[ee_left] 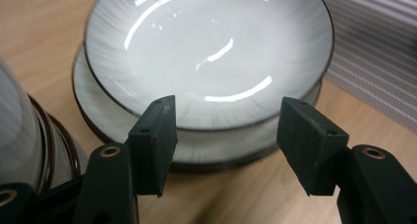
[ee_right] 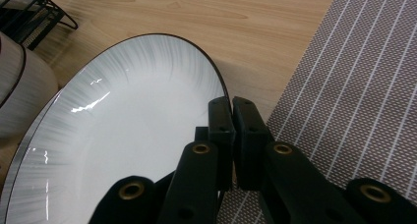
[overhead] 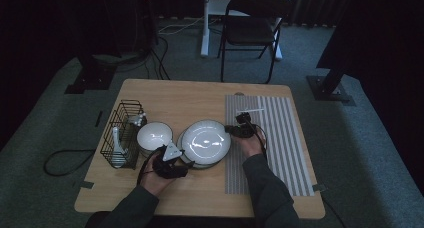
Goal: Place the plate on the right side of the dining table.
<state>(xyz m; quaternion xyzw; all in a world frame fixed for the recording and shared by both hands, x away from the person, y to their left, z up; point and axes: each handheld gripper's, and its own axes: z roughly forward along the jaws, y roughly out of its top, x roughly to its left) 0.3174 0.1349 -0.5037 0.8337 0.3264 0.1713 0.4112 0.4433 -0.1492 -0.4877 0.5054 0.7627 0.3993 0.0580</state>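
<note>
Pinching the glossy round plate's (ee_right: 123,135) thin rim, right gripper (ee_right: 231,135).

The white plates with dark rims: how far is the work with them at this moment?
Done: nothing lies on the grey striped placemat yet. In hand: the right gripper is shut on the rim of the top white dark-rimmed plate, which sits on a second plate. The left gripper stands open beside the stack. Left: probably lifting the top plate onto the mat.
</note>
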